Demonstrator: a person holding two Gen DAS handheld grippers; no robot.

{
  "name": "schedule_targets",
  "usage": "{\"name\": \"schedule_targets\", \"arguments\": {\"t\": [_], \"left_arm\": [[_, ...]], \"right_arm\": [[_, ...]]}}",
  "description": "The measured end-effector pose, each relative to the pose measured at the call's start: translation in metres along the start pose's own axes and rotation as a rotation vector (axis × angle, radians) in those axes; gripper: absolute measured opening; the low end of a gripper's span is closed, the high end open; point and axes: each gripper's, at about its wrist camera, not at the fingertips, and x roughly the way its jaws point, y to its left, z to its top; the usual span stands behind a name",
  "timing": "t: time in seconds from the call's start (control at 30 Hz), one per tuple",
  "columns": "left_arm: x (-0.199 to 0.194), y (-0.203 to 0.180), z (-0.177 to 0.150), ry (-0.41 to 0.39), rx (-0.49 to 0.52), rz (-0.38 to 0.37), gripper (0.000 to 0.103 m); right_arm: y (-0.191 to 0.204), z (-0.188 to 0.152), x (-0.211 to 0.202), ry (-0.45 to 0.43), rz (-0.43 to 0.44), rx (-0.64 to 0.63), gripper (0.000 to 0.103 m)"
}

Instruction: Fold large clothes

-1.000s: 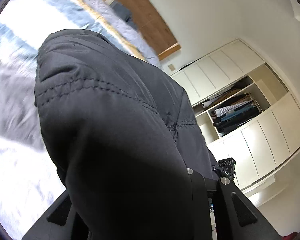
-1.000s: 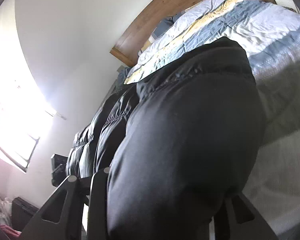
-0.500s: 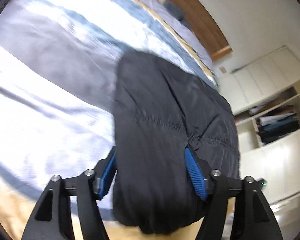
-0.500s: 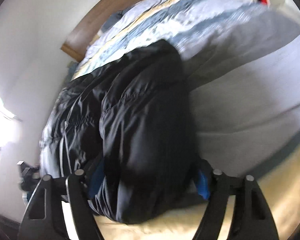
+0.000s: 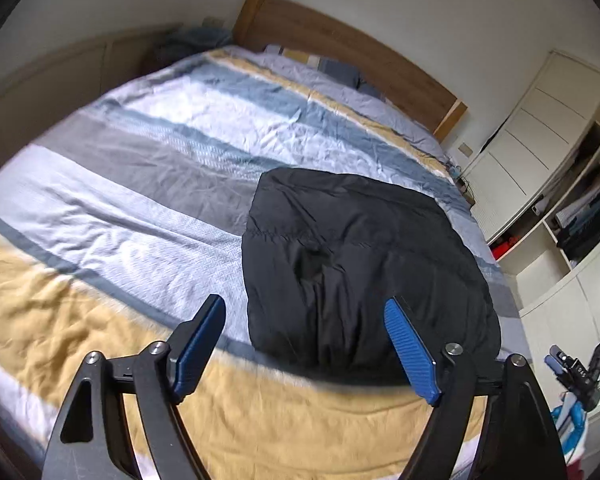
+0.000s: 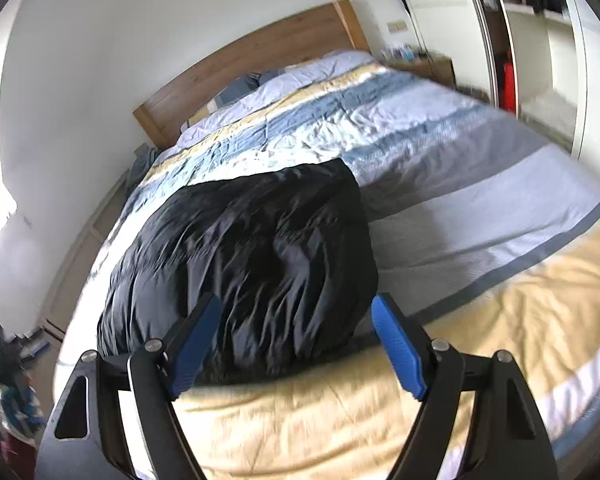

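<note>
A black puffer jacket (image 5: 360, 248) lies folded in a thick bundle on the striped quilt (image 5: 140, 200), near the foot of the bed. My left gripper (image 5: 305, 301) hovers just short of the jacket's near edge. Its jaws are opening and nothing is between the blue pads (image 5: 410, 348). In the right wrist view the same jacket (image 6: 240, 248) lies ahead of my right gripper (image 6: 297, 298), which stands wide open and above the quilt (image 6: 460, 200). Neither gripper touches the cloth.
A wooden headboard (image 5: 340, 44) and pillows close off the far end of the bed. White wardrobe doors (image 5: 540, 140) and open shelves with clothes (image 5: 588, 216) stand to the right. A bedside table (image 6: 432, 66) sits by the headboard. Yellow quilt (image 6: 340, 420) lies below the grippers.
Both grippers let go of the jacket, opened wide and drew back and up. The jacket, which filled both views, now lies on the bed in front of them.
</note>
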Motion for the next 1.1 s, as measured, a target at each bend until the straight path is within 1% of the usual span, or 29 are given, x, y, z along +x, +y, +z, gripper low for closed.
{"name": "schedule_targets", "arguments": {"t": [0.07, 0.2, 0.3, 0.43, 0.6, 0.63, 0.83, 0.93, 1.0, 1.1], "left_arm": [[-0.017, -0.007, -0.016, -0.029, 0.022, 0.029, 0.087], [-0.029, -0.018, -0.044, -0.040, 0.063, 0.092, 0.088], [-0.039, -0.024, -0.064, -0.045, 0.079, 0.110, 0.088], [-0.053, -0.032, -0.086, -0.072, 0.096, 0.128, 0.088], [-0.070, -0.048, -0.113, -0.118, 0.129, 0.164, 0.092], [-0.073, -0.053, -0.119, -0.131, 0.141, 0.174, 0.094], [-0.096, -0.085, -0.144, -0.204, 0.231, 0.209, 0.102], [-0.111, -0.102, -0.152, -0.250, 0.274, 0.222, 0.103], [-0.120, -0.111, -0.157, -0.268, 0.300, 0.230, 0.103], [-0.134, -0.120, -0.163, -0.310, 0.307, 0.233, 0.102]], "right_arm": [[0.013, -0.014, -0.013, -0.006, -0.017, -0.035, 0.077], [0.032, -0.046, -0.037, -0.018, -0.033, -0.074, 0.077], [0.042, -0.065, -0.048, -0.025, -0.044, -0.097, 0.077], [0.061, -0.089, -0.064, -0.046, -0.061, -0.153, 0.077], [0.085, -0.118, -0.086, -0.076, -0.094, -0.230, 0.077], [0.091, -0.125, -0.092, -0.089, -0.109, -0.252, 0.077], [0.120, -0.151, -0.123, -0.179, -0.165, -0.360, 0.077], [0.135, -0.159, -0.142, -0.233, -0.192, -0.406, 0.077], [0.141, -0.161, -0.150, -0.252, -0.200, -0.420, 0.077], [0.151, -0.165, -0.164, -0.279, -0.208, -0.442, 0.077]]}}
